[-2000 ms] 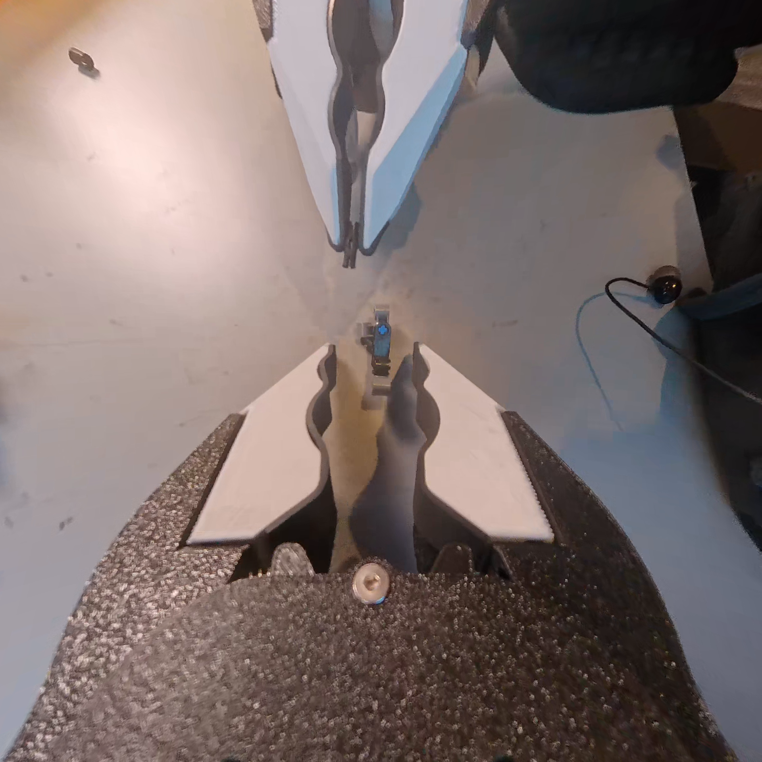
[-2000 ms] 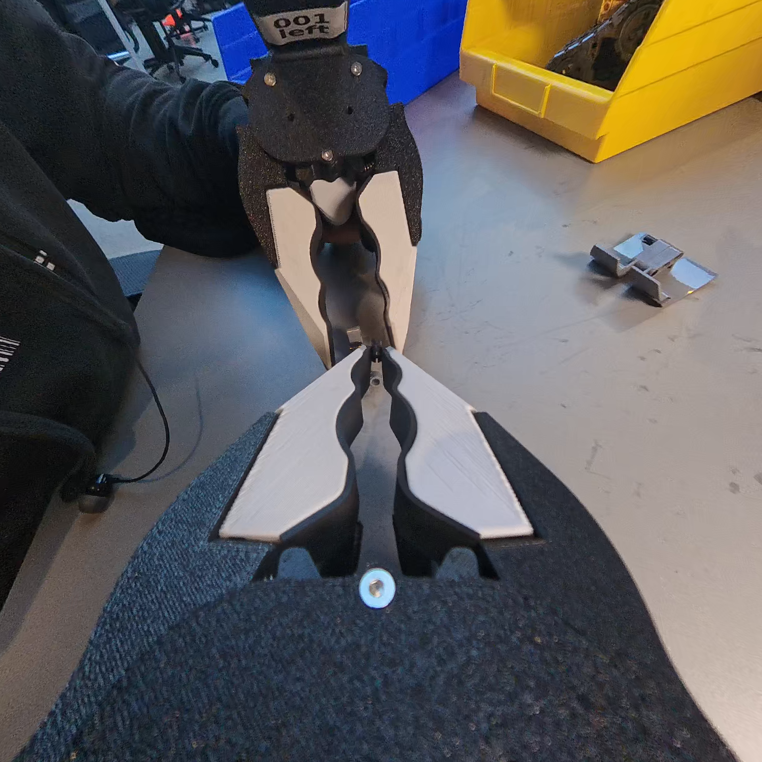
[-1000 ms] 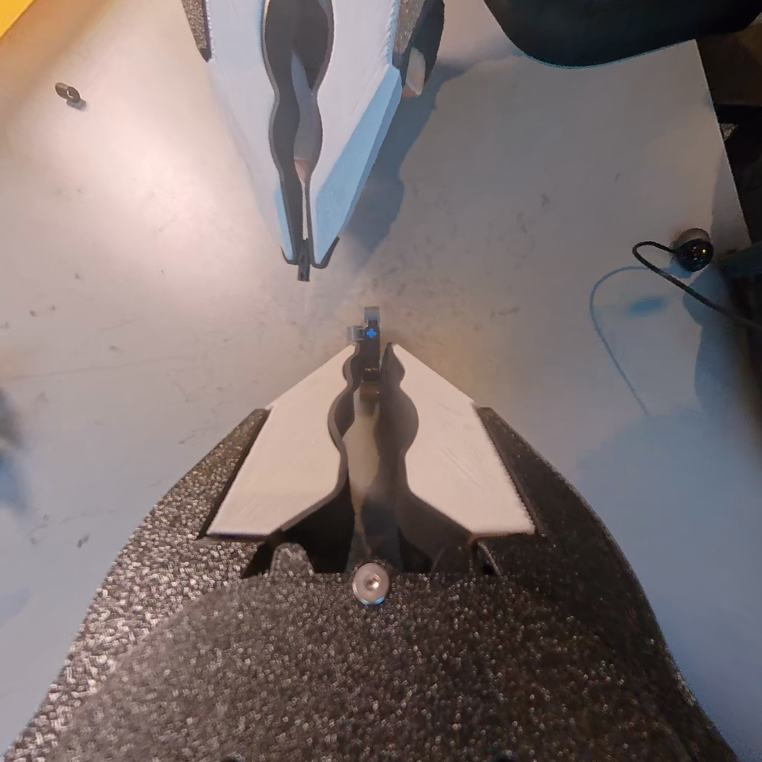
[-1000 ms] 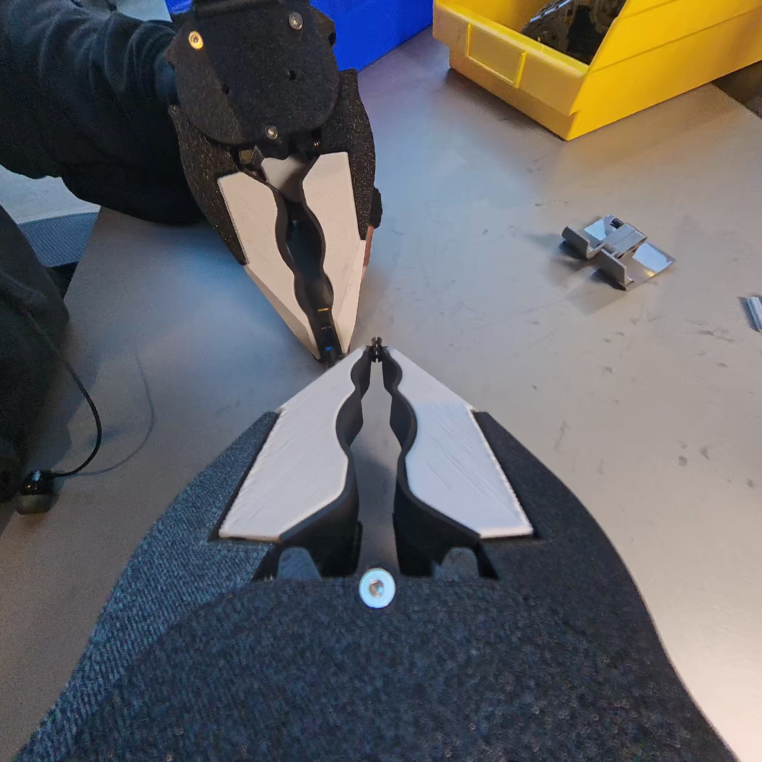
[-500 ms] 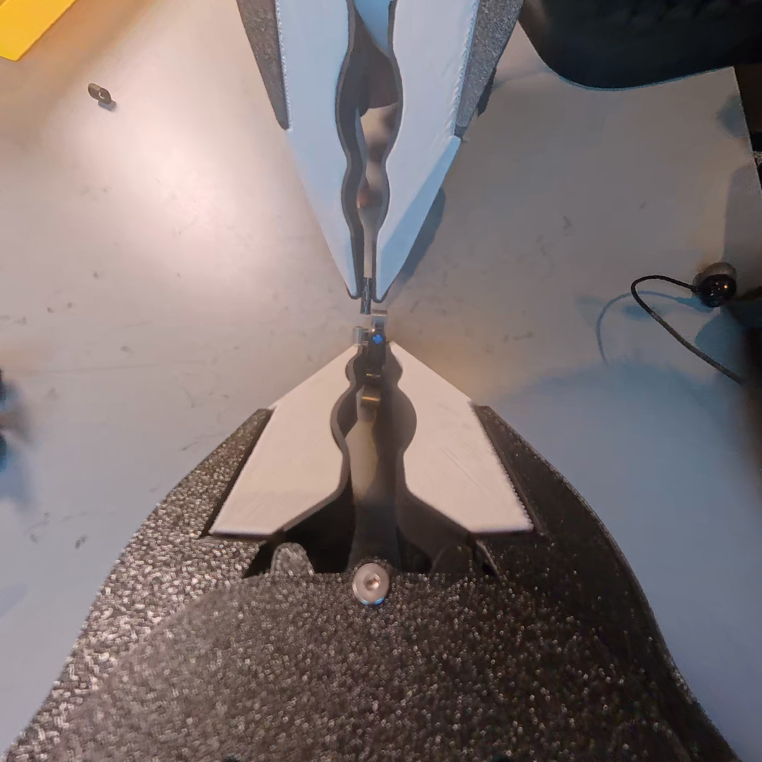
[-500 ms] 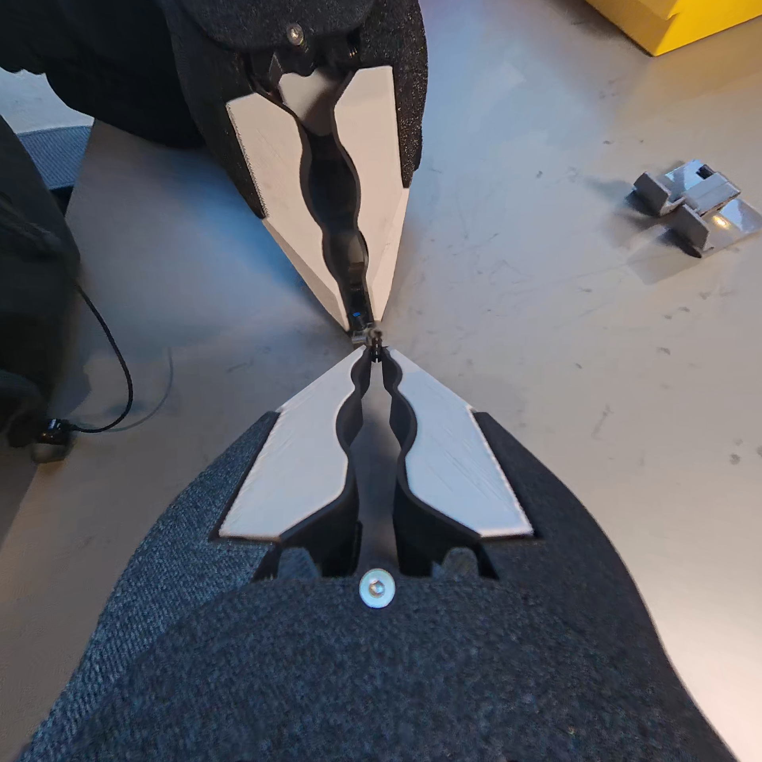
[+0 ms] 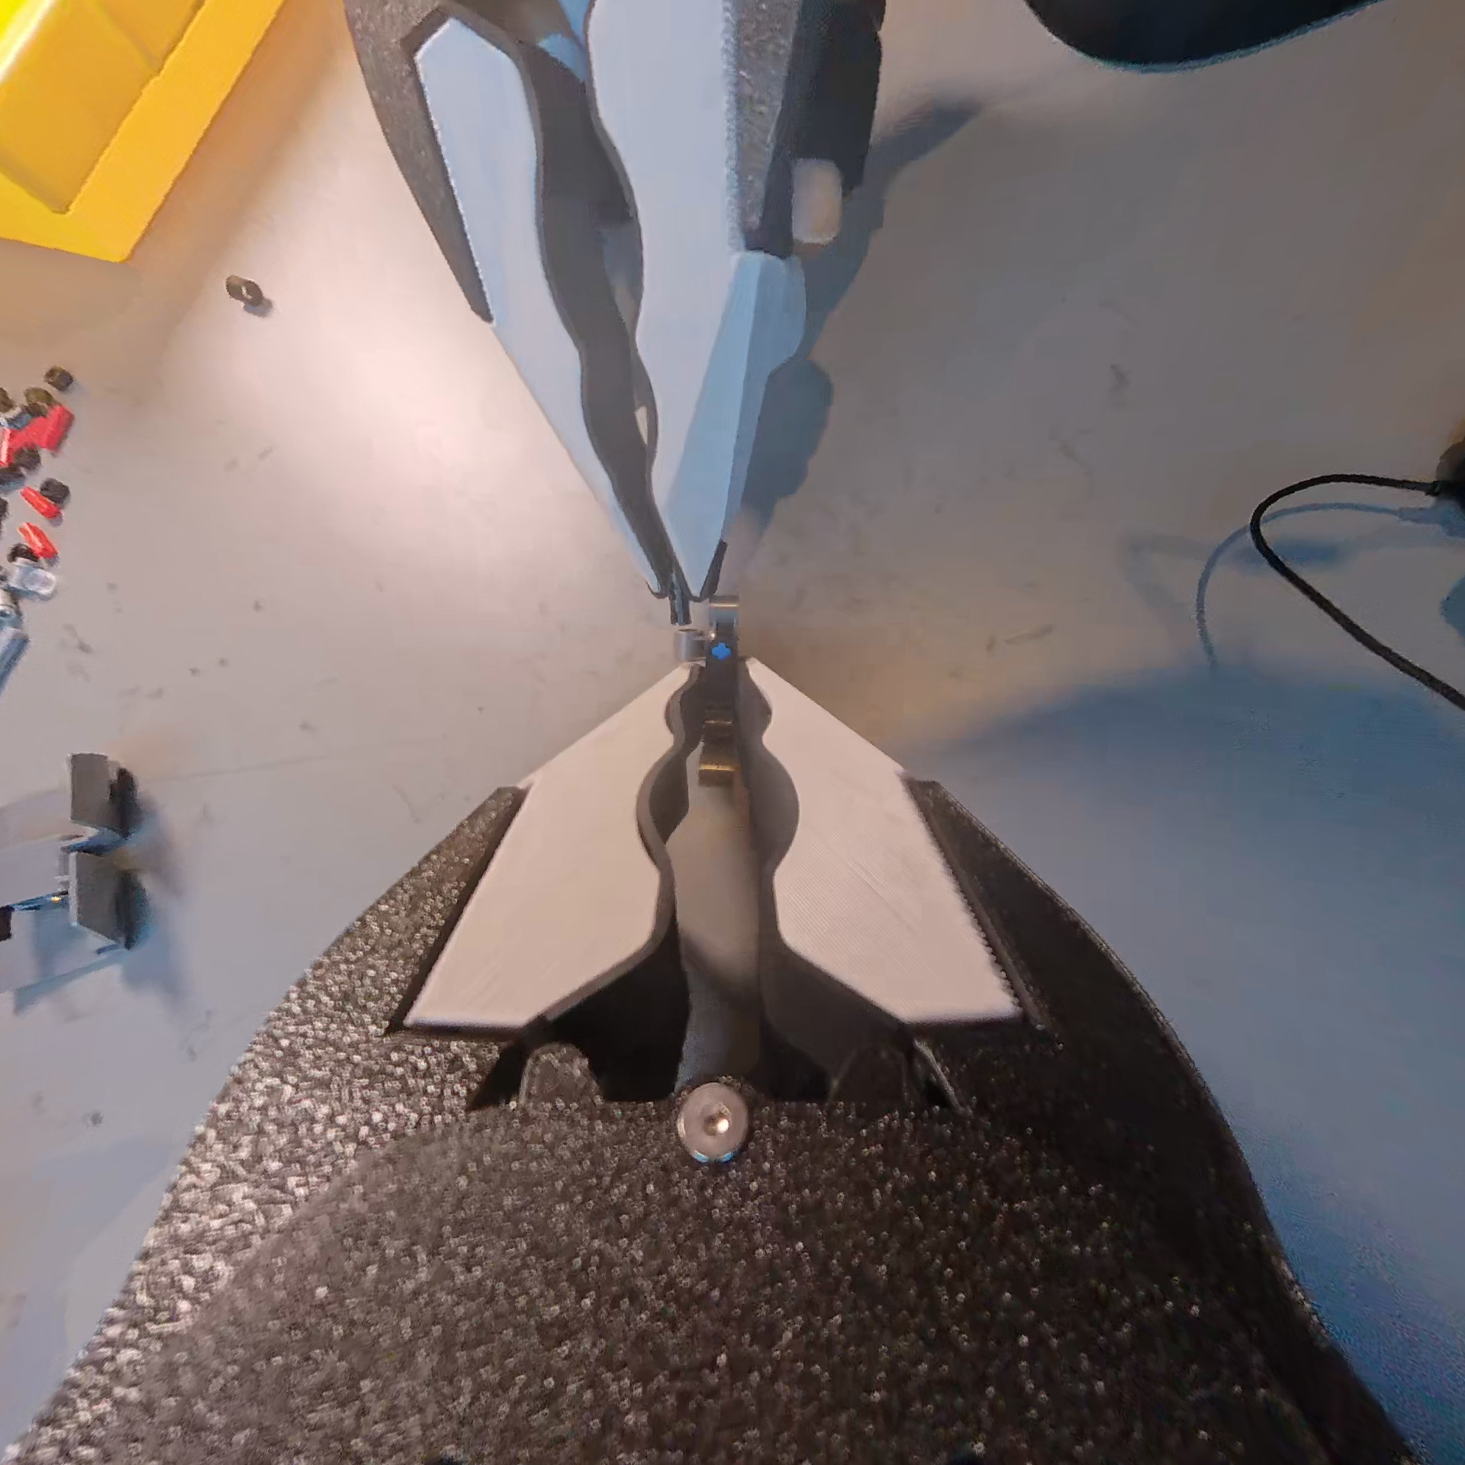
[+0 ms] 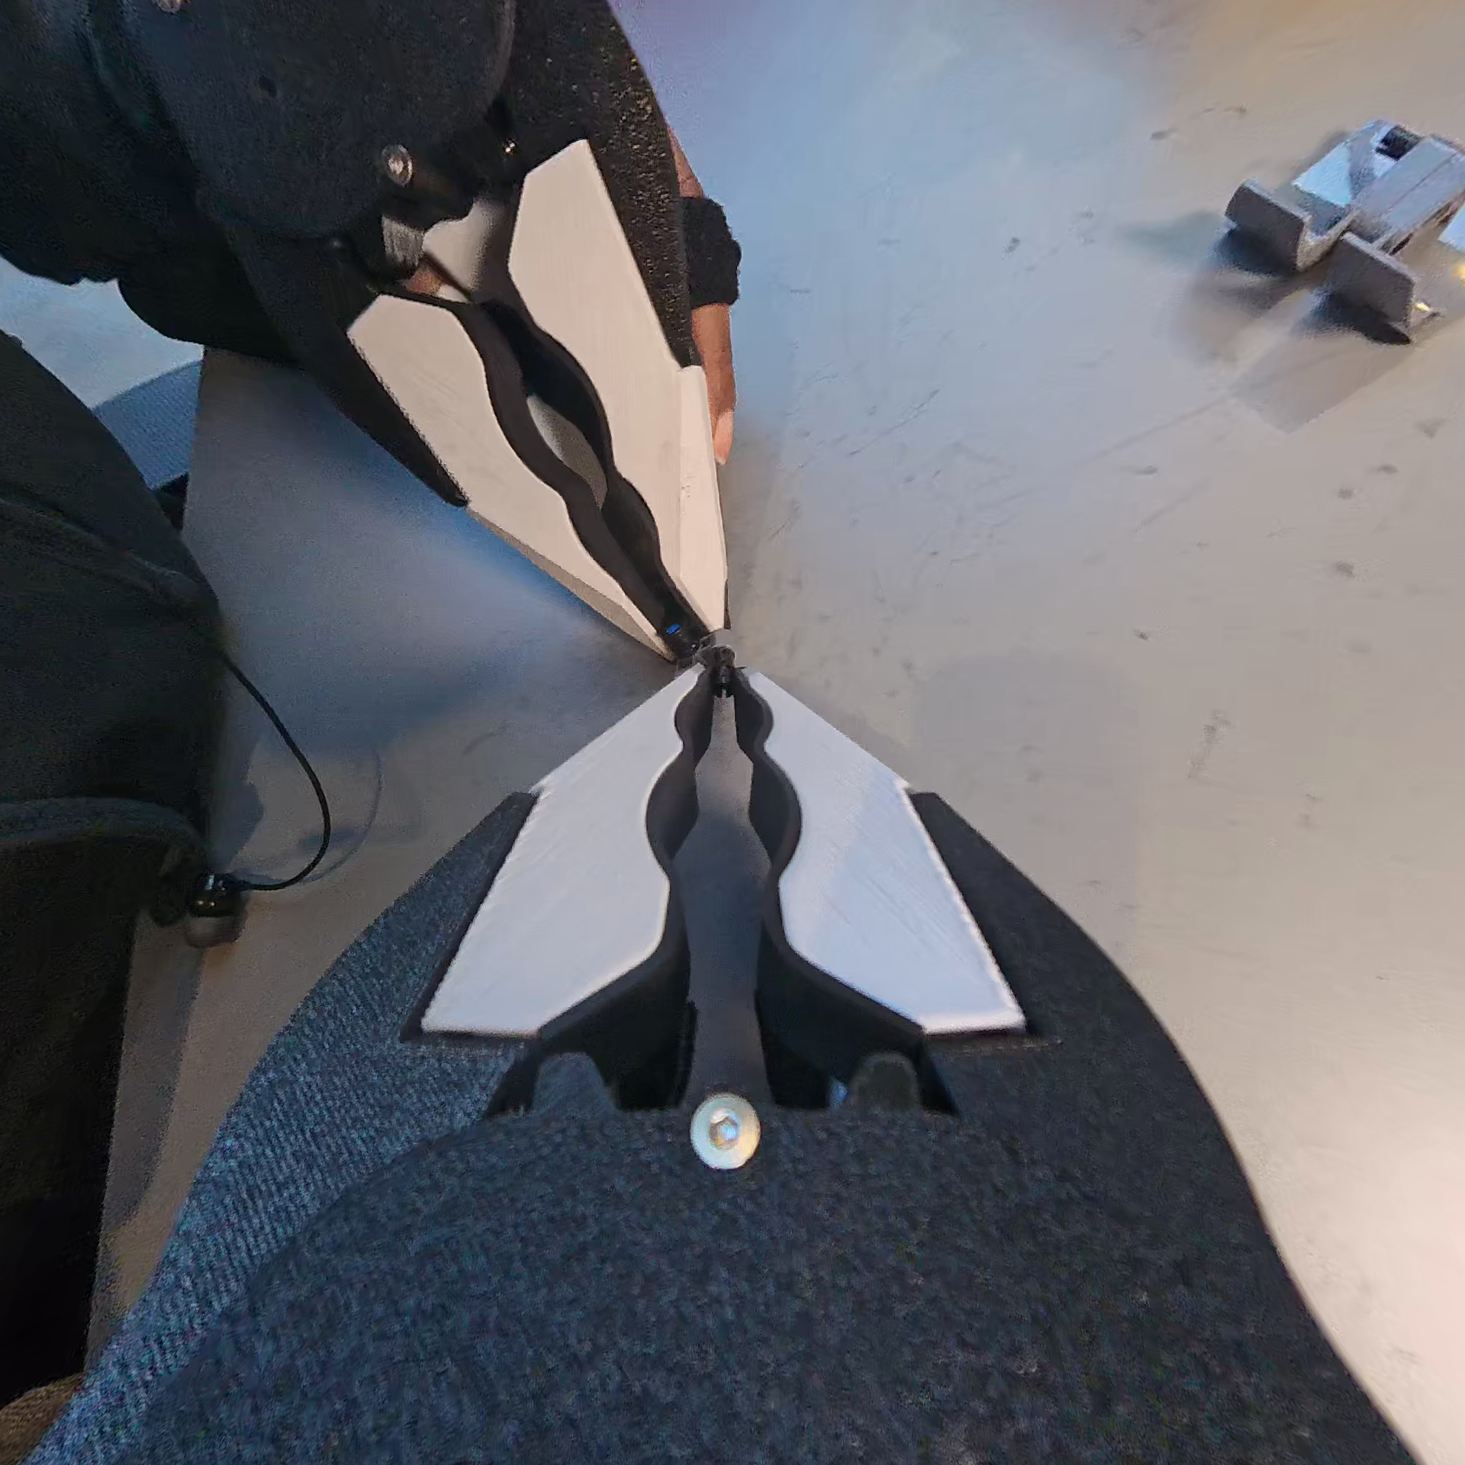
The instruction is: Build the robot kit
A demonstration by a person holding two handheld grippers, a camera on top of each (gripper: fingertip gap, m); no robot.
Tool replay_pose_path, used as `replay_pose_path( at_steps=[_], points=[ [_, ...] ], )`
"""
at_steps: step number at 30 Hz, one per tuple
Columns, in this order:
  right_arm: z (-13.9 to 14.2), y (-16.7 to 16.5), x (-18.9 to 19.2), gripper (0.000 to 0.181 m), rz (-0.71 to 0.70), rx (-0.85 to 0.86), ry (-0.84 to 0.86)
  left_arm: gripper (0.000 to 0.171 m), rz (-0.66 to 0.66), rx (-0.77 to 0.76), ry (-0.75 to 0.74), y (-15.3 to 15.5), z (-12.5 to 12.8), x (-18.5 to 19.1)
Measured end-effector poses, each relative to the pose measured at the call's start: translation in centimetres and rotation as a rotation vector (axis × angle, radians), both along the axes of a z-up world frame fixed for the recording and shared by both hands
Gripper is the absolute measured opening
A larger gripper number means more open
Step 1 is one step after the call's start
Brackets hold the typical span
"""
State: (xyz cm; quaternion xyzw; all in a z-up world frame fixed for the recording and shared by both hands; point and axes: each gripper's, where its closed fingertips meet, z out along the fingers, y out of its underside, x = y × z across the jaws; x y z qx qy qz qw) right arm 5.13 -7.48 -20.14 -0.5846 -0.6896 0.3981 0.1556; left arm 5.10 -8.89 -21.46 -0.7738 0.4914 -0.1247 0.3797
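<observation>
Your left gripper (image 7: 717, 674) is clenched on a small grey metal clip (image 7: 713, 642) with a blue mark, its long axis running out along the fingers. Your right gripper (image 8: 720, 674) pinches a tiny dark part (image 8: 720, 659), tip to tip with the clip, just touching, above the grey table (image 8: 1030, 634).

Small metal clip (image 7: 717, 658), blue-marked, upright between left claw (image 7: 717, 674) tips.
</observation>
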Motion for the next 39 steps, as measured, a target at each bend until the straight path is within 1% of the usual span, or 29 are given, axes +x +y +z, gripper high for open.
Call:
replay_pose_path(
  at_steps=[4,10,13,16,19,23,31,34,36,39],
  points=[
    [0.0,0.0,0.1,0.004,-0.033,-0.066,-0.036,0.006,-0.010,0.080,0.053,0.2,0.1,0.0],
    [0.3,0.6,-0.1,0.004,-0.111,-0.179,-0.036,0.006,0.002,0.289,0.210,1.3,0.5,-0.4],
    [1.0,1.0,-0.4,0.004,-0.151,-0.235,0.005,0.007,0.028,0.387,0.262,1.9,1.2,-0.8],
    [2.4,1.5,-0.9,0.004,-0.195,-0.312,0.078,0.006,0.071,0.469,0.260,2.5,2.7,-1.2],
    [3.6,1.8,-1.4,0.004,-0.229,-0.346,0.142,0.006,0.092,0.562,0.309,2.8,3.7,-1.7],
    [4.3,1.9,-1.9,0.004,-0.266,-0.400,0.191,0.006,0.102,0.628,0.360,3.0,4.4,-2.1],
    [4.6,2.1,-2.5,0.004,-0.332,-0.359,0.235,0.006,0.090,0.723,0.477,3.2,4.8,-2.8],
    [4.3,2.0,-2.6,0.004,-0.336,-0.263,0.238,0.006,0.071,0.748,0.519,3.2,4.6,-2.9],
    [4.7,1.9,-2.6,0.004,-0.332,-0.248,0.261,0.005,0.068,0.766,0.531,3.2,4.9,-2.9],
    [4.2,2.0,-2.8,0.004,-0.347,-0.224,0.261,0.006,0.047,0.767,0.554,3.1,4.5,-3.0]
  ],
)
